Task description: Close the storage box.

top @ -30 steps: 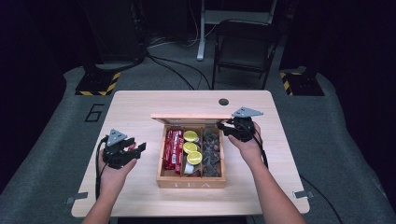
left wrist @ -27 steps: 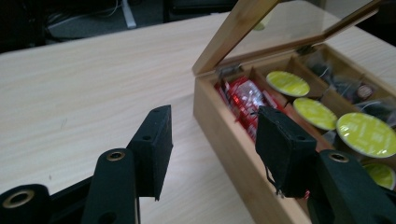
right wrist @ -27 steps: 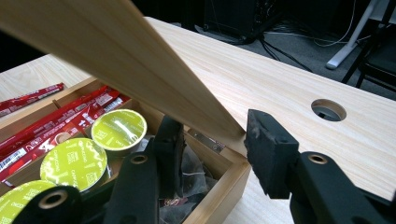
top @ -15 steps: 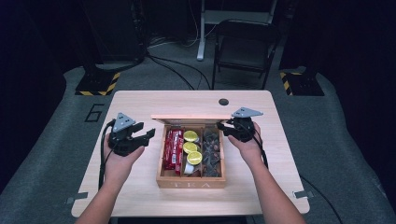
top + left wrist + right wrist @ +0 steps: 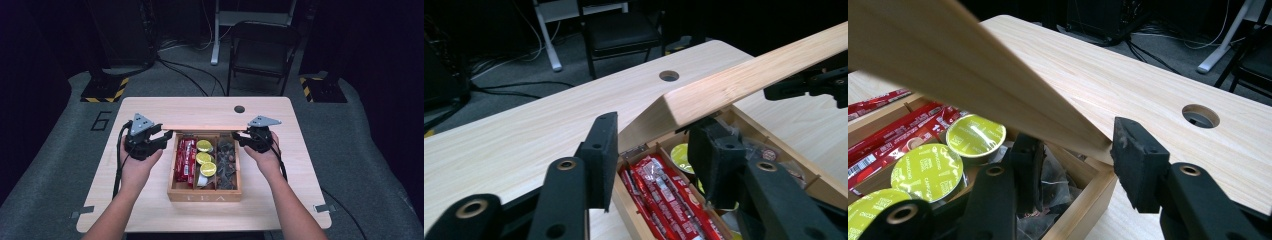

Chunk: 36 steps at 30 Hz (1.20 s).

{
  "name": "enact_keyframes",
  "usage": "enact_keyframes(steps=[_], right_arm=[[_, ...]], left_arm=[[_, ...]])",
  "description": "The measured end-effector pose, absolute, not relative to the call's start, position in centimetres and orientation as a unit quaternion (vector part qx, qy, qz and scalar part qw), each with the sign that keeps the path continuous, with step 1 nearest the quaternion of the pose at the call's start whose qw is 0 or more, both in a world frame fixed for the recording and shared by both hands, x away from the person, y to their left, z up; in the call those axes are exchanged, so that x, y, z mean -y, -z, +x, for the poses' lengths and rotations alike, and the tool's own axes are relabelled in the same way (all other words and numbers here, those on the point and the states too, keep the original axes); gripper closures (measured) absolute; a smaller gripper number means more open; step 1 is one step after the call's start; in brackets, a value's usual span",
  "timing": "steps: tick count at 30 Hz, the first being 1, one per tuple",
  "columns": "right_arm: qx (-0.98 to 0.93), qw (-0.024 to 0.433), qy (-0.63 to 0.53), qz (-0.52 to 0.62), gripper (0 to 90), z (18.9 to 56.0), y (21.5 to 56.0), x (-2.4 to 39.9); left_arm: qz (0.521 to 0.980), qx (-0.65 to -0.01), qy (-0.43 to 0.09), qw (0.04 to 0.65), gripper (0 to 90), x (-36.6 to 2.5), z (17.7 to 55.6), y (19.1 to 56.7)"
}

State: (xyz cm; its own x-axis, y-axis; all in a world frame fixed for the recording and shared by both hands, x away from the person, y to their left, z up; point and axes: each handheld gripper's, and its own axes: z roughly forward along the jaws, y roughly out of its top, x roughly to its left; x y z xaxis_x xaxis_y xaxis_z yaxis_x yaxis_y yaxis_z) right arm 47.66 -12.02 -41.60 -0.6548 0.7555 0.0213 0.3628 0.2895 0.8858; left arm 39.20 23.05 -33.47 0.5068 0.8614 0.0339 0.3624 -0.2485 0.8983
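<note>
The left gripper (image 5: 162, 138) had been brought in from the bare counter over the last second and was now set at the left end of the raised light wooden lid (image 5: 200, 128). In the left gripper view its jaws were spread wide, with the lid's corner (image 5: 684, 107) between them and not yet grasped. The right gripper (image 5: 242, 140) was kept at the lid's right end; in the right gripper view the thin lid edge (image 5: 998, 95) was seen running between its jaws, which looked parted, with no firm clamp visible. The lid was held tilted open above the shallow wooden tea box (image 5: 205, 192), which lay mid-counter with red sachets (image 5: 185, 157), yellow-green capsules (image 5: 204, 158) and dark wrapped bags (image 5: 227, 160) in its three compartments. The pale wooden counter (image 5: 300, 165) was otherwise bare. A two-handed move of the lid was judged to be under way.
</note>
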Motion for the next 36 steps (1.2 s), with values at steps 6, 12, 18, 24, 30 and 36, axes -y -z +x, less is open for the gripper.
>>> enact_keyframes(steps=[6,12,18,24,30,36], right_arm=[[-0.771,0.206,-0.479,0.365,55.9,47.6,41.7,12.0],[-0.767,0.198,-0.482,0.374,56.1,47.5,41.8,12.1],[-0.769,0.195,-0.482,0.373,53.8,46.8,41.7,12.4],[-0.764,0.202,-0.485,0.374,52.6,45.8,41.2,12.8],[-0.764,0.206,-0.484,0.373,52.3,45.1,40.9,12.9],[-0.758,0.204,-0.489,0.379,52.2,44.1,40.2,13.2]], left_arm=[[0.746,-0.407,-0.288,0.442,62.1,-22.7,39.0,33.4],[0.747,-0.406,-0.286,0.442,62.5,-22.8,39.0,33.4],[0.744,-0.407,-0.285,0.448,62.6,-22.8,39.2,33.4],[0.743,-0.407,-0.282,0.451,62.6,-22.9,39.4,33.3],[0.741,-0.406,-0.281,0.455,62.6,-23.0,39.6,33.3],[0.743,-0.404,-0.277,0.456,62.5,-23.1,39.7,33.2]])
